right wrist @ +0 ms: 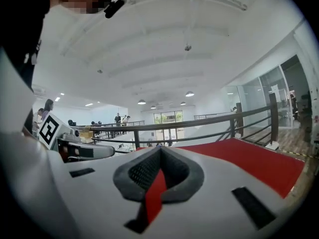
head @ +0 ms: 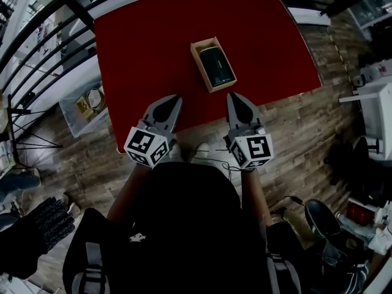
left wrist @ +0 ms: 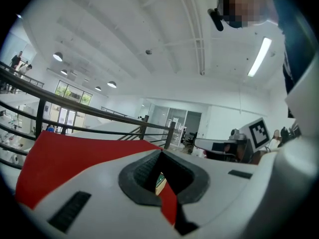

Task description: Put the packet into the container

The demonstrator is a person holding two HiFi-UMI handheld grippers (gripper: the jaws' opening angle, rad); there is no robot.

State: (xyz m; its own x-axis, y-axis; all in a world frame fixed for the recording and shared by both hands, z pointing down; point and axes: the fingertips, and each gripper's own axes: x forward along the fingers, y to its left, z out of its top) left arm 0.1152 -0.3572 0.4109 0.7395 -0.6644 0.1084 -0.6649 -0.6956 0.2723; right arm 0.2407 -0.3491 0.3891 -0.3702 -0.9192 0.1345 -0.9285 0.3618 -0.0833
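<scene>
A small tan open container (head: 197,55) stands in the middle of the red table (head: 147,48). A dark green packet (head: 215,66) lies inside it. My left gripper (head: 175,99) hovers over the table's near edge, down and left of the container, its jaws together with nothing between them. My right gripper (head: 234,95) is level with it, just below the container's near right corner, also shut and empty. In the left gripper view the fingertips (left wrist: 160,154) meet, and a sliver of the container (left wrist: 159,182) shows through the gap behind them. In the right gripper view the shut tips (right wrist: 160,149) point over the table.
A clear plastic bin (head: 82,106) with small items sits on the wooden floor left of the table. A black railing (head: 49,35) runs along the far left side. White furniture (head: 376,112) stands at the right. The person's dark torso fills the lower middle.
</scene>
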